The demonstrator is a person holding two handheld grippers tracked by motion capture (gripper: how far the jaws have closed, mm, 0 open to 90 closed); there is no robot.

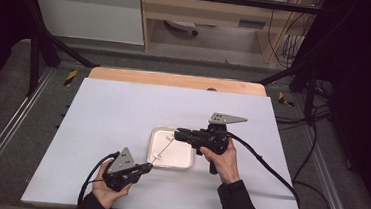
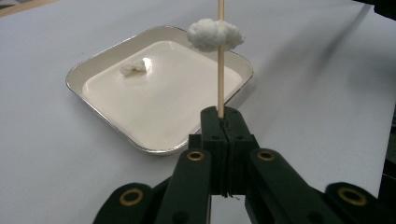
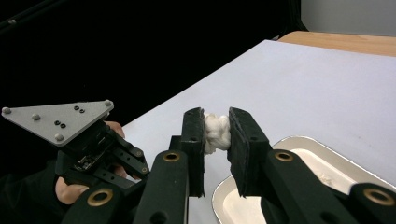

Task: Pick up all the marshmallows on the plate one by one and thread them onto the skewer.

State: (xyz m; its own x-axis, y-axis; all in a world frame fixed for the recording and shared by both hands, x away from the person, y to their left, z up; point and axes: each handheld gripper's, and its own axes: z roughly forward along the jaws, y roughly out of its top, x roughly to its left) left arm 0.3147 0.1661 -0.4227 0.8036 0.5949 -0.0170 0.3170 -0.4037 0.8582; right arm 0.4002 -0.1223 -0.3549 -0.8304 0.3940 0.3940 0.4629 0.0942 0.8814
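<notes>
left claw clamped tight on skewer, right claw pinching white lump (above the tray)

Jaws: black, brass-ringed pivots.
Top plate: grey, triangular, dark screws.
Cable: black, trailing from each gripper body.
Sleeves: dark, long.

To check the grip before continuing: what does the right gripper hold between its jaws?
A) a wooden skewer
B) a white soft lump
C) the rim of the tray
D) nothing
B: in the right gripper view, the right gripper has its pads pressed on a white soft lump.
</notes>
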